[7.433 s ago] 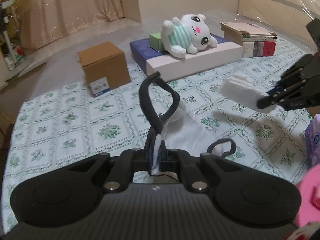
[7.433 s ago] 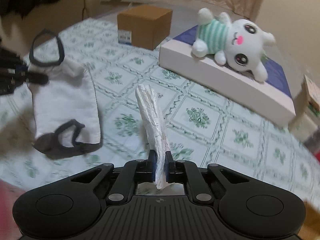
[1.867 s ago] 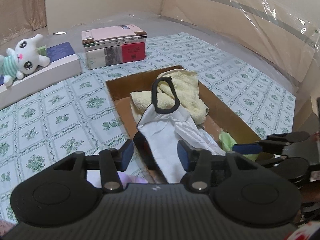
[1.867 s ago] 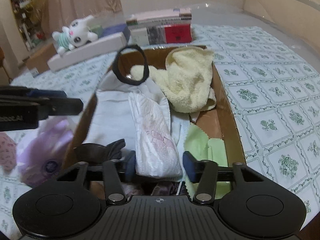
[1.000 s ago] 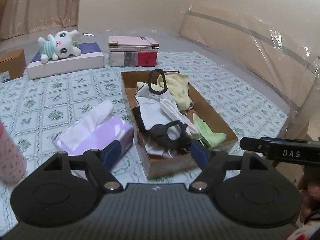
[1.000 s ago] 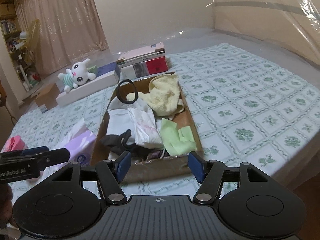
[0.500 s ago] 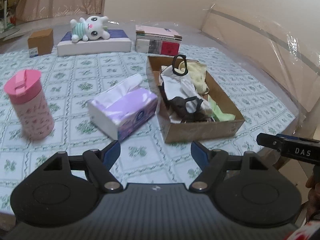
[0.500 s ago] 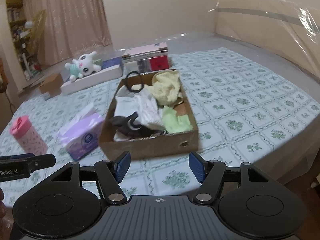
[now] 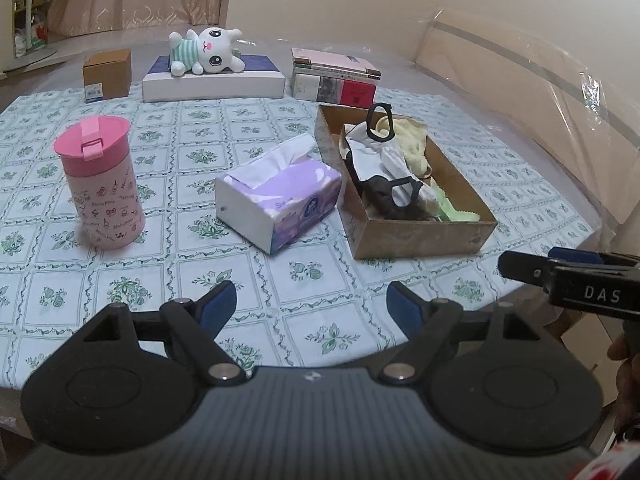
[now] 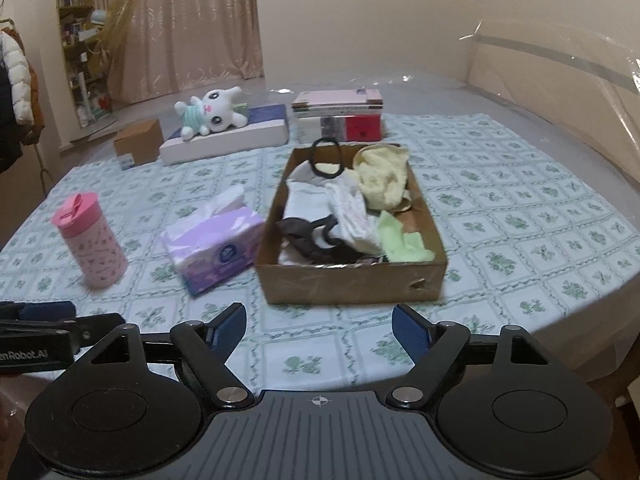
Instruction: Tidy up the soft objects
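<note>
A shallow cardboard box (image 9: 420,236) (image 10: 352,282) stands on the patterned tablecloth. It holds a white cloth bag with black handles (image 9: 370,152) (image 10: 308,196), a white folded piece (image 10: 354,216), a yellow towel (image 9: 412,148) (image 10: 382,180) and a green cloth (image 10: 402,244). My left gripper (image 9: 312,306) hangs back over the table's near edge, its jaws opening with nothing between them. My right gripper (image 10: 320,326) is likewise drawn back in front of the box, jaws opening and bare. Each gripper shows at the edge of the other's view.
A purple tissue pack (image 9: 280,196) (image 10: 216,246) lies left of the box and a pink lidded cup (image 9: 100,184) (image 10: 90,240) stands further left. At the back are a plush rabbit (image 9: 206,50) on a flat box, stacked books (image 9: 334,78) and a small carton (image 9: 107,74).
Both grippers have pulled back from the box toward the table's near edge, and their jaws stand wider. The bag and the folded piece, held earlier, lie in the box.
</note>
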Action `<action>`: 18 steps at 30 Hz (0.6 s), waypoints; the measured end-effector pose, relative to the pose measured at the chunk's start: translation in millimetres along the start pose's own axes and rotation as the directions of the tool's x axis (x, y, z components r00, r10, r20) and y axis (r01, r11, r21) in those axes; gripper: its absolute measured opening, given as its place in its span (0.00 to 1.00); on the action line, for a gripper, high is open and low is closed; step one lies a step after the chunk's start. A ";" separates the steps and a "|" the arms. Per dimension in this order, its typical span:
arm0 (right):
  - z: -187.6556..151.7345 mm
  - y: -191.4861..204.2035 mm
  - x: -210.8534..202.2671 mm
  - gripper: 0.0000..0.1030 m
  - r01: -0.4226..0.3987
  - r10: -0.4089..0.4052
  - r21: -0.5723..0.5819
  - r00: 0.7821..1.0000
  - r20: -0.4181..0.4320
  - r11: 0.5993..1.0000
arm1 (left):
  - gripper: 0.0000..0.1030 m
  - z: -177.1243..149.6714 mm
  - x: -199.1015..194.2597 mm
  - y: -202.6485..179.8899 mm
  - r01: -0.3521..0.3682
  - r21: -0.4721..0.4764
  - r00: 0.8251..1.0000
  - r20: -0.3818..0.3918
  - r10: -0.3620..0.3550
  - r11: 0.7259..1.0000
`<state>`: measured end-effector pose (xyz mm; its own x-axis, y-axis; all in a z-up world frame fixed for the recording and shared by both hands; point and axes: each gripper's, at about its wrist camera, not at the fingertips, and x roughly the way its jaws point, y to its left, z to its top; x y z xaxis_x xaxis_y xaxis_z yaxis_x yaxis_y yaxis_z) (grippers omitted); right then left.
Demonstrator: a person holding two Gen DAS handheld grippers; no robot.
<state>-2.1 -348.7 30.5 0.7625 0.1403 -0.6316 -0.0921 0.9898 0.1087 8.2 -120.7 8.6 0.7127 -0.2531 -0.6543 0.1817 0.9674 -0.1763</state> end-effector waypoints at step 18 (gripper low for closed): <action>-3.4 4.9 5.2 0.77 -0.010 0.010 0.001 1.000 -0.022 1.000 | 0.84 -5.1 5.0 -5.6 -0.051 0.020 0.999 0.000 0.051 0.999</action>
<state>-0.8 -343.0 25.1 0.7470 0.1511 -0.6474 -0.0992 0.9883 0.1161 7.4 -127.3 2.6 0.7213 -0.2039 -0.6620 0.1590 0.9789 -0.1282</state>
